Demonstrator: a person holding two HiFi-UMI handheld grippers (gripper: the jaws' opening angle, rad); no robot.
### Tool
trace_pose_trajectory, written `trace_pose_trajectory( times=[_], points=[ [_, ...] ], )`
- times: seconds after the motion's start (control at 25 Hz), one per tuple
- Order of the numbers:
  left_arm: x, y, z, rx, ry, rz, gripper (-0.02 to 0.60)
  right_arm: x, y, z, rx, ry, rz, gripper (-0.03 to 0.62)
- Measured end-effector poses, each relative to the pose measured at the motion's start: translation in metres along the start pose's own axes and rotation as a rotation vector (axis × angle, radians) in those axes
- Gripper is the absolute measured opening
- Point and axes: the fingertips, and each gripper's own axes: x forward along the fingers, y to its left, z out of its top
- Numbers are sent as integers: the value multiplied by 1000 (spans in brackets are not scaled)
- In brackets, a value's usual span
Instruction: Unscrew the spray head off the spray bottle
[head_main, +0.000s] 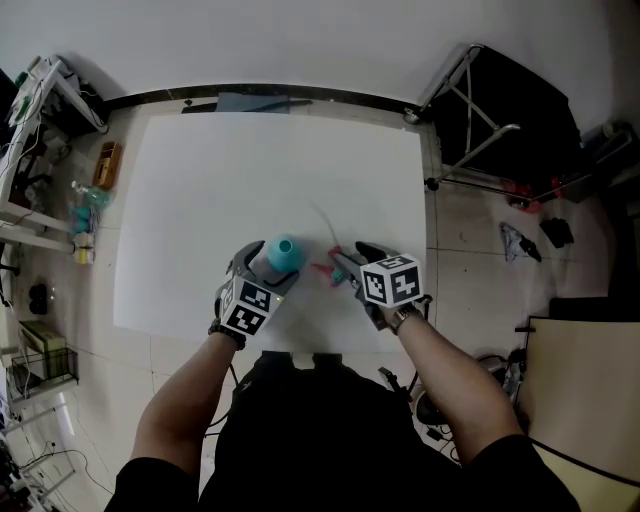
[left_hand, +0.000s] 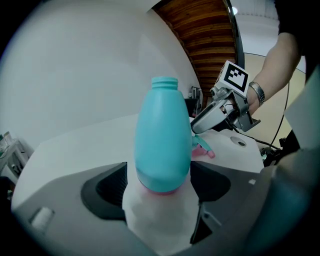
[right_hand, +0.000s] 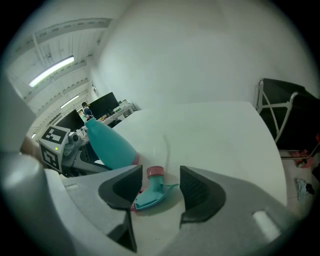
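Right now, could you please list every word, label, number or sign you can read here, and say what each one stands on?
No text can be read in any view.
On the spray bottle: plain teal, no label showing.
On the spray head: no print.
On the marker cubes: black-and-white square patterns only, no letters or digits.
On the shelf clutter at the head view's left: too small to read.

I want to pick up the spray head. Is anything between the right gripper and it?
Nothing visible: the spray head lies on the table between the open fingers of the right gripper.
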Motion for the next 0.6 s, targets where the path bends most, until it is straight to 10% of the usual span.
trace_pose_trajectory(
  times=[0.6],
  points=[
    [-34,5,13,-59,-77,86,390,-23,18,12,-143,-57,-2,215]
  ],
)
